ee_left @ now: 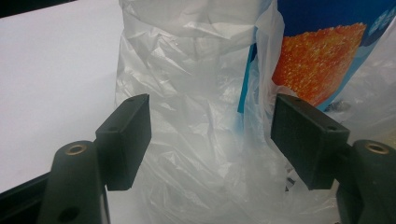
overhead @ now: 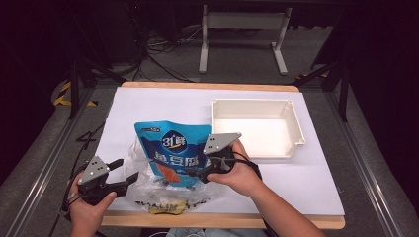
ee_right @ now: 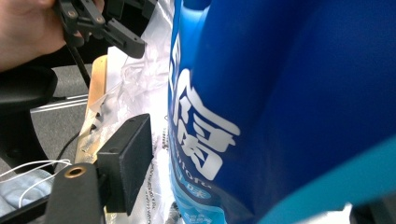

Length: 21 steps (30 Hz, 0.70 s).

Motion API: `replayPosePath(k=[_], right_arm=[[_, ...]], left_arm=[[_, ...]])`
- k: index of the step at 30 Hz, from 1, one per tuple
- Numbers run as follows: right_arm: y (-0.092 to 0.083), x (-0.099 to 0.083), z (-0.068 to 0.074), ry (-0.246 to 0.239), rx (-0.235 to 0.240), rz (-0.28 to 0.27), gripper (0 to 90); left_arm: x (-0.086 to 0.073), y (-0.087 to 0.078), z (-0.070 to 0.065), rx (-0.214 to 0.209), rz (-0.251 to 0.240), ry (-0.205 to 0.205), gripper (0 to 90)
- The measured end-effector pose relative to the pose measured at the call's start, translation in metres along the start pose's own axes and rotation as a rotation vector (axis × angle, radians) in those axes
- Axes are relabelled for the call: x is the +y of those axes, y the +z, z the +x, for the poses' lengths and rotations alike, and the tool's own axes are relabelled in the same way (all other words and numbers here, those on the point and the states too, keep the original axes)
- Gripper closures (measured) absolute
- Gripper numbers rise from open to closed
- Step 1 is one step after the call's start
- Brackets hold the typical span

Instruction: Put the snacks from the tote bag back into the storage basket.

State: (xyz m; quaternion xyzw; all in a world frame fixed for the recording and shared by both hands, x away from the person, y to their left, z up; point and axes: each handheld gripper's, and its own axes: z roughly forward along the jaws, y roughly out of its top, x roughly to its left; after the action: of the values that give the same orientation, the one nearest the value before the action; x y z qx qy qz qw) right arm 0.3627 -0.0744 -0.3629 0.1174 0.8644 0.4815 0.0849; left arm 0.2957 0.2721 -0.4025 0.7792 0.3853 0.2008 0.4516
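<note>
1. The blue snack bag (overhead: 170,153) is standing half inside a clear plastic bag (overhead: 143,185) near the front edge of the table (overhead: 316,187), roughly 6 o'clock of table centre in the high view.
2. The left gripper (overhead: 126,174) is sitting at 9 o'clock of the plastic bag, jaws spread wide. In the left gripper view the crumpled film (ee_left: 196,116) is lying between the two pads (ee_left: 128,140), but neither pad is touching it; it is holding nothing.
3. The right gripper (overhead: 197,173) is at 3 o'clock of the blue bag, held in the right hand (overhead: 242,175). In the right gripper view the blue bag (ee_right: 289,107) is filling the gap and covering the far jaw; the near pad (ee_right: 128,163) is sitting just beside the bag. Cannot tell whether it is clamping the bag.
4. The plastic film (ee_right: 140,93) is bunching between both grippers and the blue bag, so it is in the way on the left side.
5. A white tray (overhead: 296,131) is sitting at 2 o'clock of the blue bag, apart from it.
6. Something yellow (overhead: 168,207) is showing under the film at the front edge, too blurred to identify.
7. The left hand (ee_right: 23,32) and the left gripper are showing at 11 o'clock in the right gripper view.
</note>
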Motion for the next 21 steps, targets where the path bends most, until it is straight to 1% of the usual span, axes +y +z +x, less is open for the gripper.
replayPosePath(k=[12,14,15,17,21], right_arm=[[0.011,-0.005,0.003,-0.011,-0.001,-0.029,29.6],[0.013,-0.006,0.004,-0.011,0.0,-0.046,33.4],[0.014,-0.006,0.003,-0.015,0.002,-0.048,33.6],[0.016,-0.007,0.005,-0.012,-0.004,-0.047,33.3],[0.02,-0.008,0.006,-0.029,-0.015,-0.039,32.3]], left_arm=[[0.0,0.0,0.0,0.004,0.0,-0.001,30.0],[0.0,0.0,0.0,0.004,-0.001,-0.001,30.0],[0.0,-0.001,0.0,0.005,-0.001,-0.001,30.0],[0.0,-0.001,0.0,0.005,-0.001,-0.001,30.0],[0.0,-0.001,0.0,0.005,-0.001,0.0,29.9]])
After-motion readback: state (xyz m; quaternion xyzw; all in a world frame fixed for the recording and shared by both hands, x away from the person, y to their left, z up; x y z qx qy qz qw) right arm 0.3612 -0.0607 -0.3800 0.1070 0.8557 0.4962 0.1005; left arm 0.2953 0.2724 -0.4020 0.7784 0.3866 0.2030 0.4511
